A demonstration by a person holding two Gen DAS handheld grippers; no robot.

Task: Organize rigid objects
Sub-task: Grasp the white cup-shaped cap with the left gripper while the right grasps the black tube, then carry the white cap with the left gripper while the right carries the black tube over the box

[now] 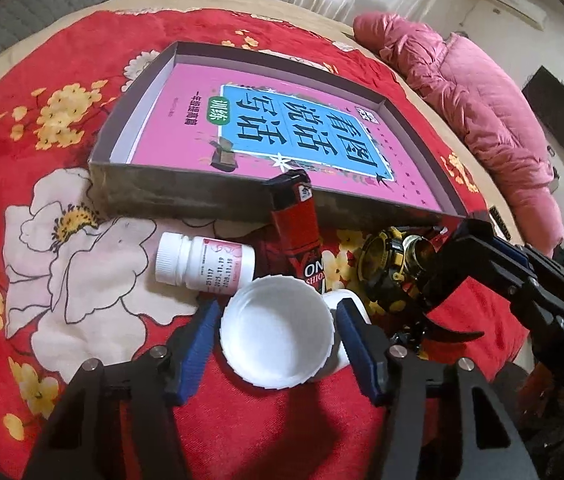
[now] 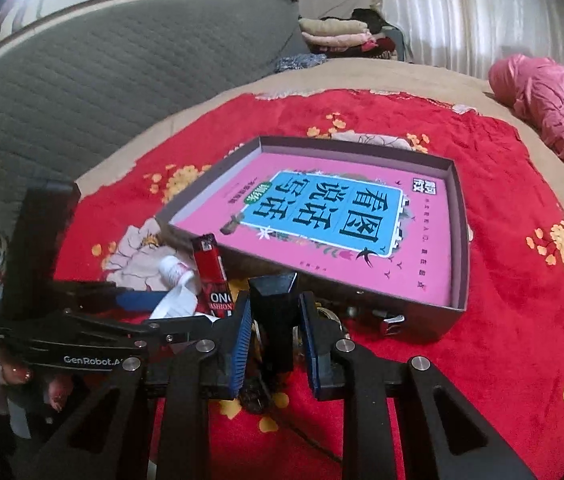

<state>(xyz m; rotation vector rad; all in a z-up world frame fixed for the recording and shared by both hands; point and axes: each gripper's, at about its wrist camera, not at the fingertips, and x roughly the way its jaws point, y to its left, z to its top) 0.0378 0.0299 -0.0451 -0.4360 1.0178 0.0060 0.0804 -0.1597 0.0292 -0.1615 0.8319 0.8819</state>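
Observation:
My left gripper [image 1: 278,320] has its blue pads against both sides of a white round lid [image 1: 278,340] that lies hollow side up. A white pill bottle [image 1: 202,264] lies on its side just beyond, and a red lighter [image 1: 296,224] leans on the front wall of a shallow grey box [image 1: 142,184] holding a pink book. To the right, my right gripper [image 1: 442,268] is shut on a black and yellow watch [image 1: 382,264]. In the right wrist view the watch's black strap [image 2: 274,312] stands clamped between the pads of my right gripper [image 2: 276,320], in front of the box [image 2: 460,240].
Everything lies on a red floral blanket [image 1: 82,80] on a bed. A pink padded jacket [image 1: 482,112] lies at the far right edge. A grey quilted headboard [image 2: 82,92] and folded clothes [image 2: 338,36] are behind. A small metal item [image 2: 392,326] sits by the box wall.

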